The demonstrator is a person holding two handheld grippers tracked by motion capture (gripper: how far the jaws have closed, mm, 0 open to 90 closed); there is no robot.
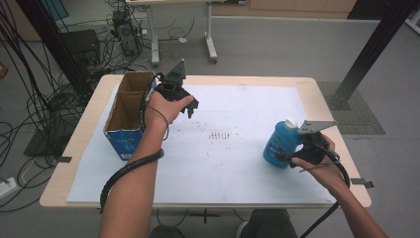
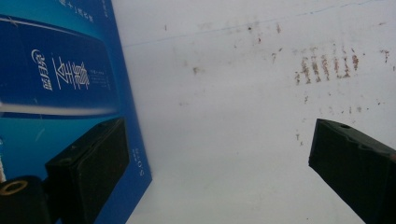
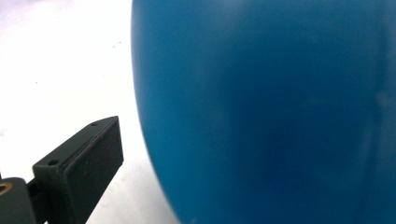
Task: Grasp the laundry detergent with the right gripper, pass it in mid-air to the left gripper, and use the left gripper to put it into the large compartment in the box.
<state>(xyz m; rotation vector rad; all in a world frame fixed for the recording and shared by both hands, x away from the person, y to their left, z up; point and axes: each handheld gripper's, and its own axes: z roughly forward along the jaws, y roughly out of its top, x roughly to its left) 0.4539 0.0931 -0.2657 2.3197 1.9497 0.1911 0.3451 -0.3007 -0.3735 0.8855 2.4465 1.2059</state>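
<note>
So, two grippers, one open box and one blue bottle on a white-covered table.

Biggest thing first: the blue cardboard box lies open-topped along the table's left side, and the left gripper hangs just beside its right wall with jaws spread wide, nothing between them. Over on the right the blue bottle, white cap up, stands tilted near the table's right edge, and the right gripper is right up against it; can't tell if those jaws actually pinch it, since one jaw sits a bit off the bottle's side and the other is hidden.
</note>
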